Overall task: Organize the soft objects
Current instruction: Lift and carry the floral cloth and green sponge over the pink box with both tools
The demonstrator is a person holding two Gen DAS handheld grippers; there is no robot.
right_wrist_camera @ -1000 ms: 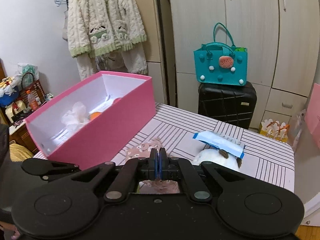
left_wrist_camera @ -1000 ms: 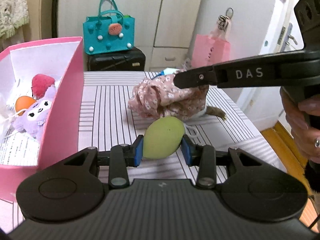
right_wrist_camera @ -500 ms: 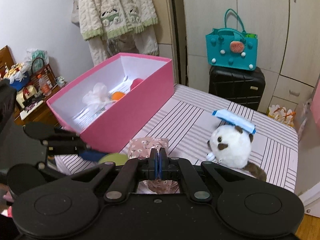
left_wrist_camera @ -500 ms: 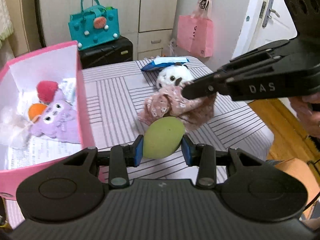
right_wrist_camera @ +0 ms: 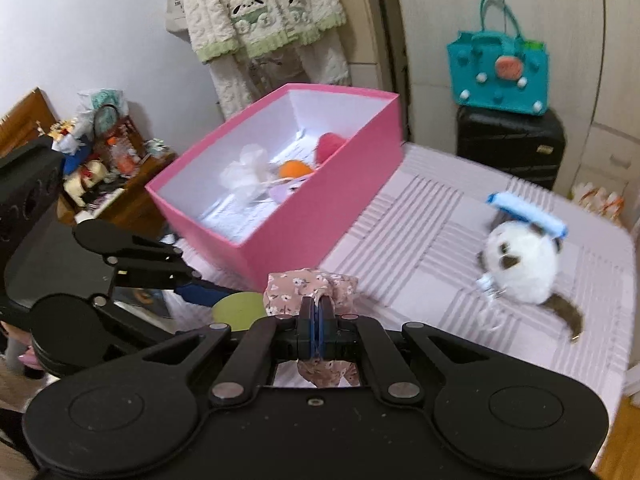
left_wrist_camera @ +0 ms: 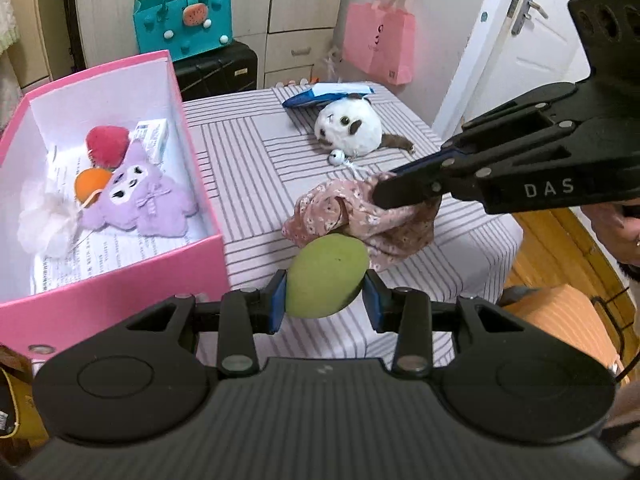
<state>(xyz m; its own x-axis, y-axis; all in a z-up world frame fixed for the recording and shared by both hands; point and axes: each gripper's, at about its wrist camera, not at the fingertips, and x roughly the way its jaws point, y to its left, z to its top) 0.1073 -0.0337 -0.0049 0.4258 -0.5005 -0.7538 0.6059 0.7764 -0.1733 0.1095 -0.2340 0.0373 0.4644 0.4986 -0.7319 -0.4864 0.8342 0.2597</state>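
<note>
My left gripper (left_wrist_camera: 325, 298) is shut on a green soft egg-shaped toy (left_wrist_camera: 326, 276), held above the striped table's front edge. My right gripper (right_wrist_camera: 316, 320) is shut on a pink floral cloth (right_wrist_camera: 310, 286), lifted off the table; it also shows in the left wrist view (left_wrist_camera: 360, 220), just behind the green toy. The pink box (left_wrist_camera: 120, 280) stands at the left with a purple plush (left_wrist_camera: 140, 200), a red plush, an orange ball and a white fluffy thing inside. A white round plush (left_wrist_camera: 348, 128) lies on the table at the back.
A blue packet (left_wrist_camera: 328, 94) lies behind the white plush. A teal bag (left_wrist_camera: 184, 20) sits on a black suitcase beyond the table. A pink bag (left_wrist_camera: 378, 48) hangs at the right. The striped table (left_wrist_camera: 248, 160) ends close in front.
Both grippers have risen and pulled back from the table with their loads. The floral cloth has lifted off the white plush, which now lies uncovered. The box interior has come into fuller view.
</note>
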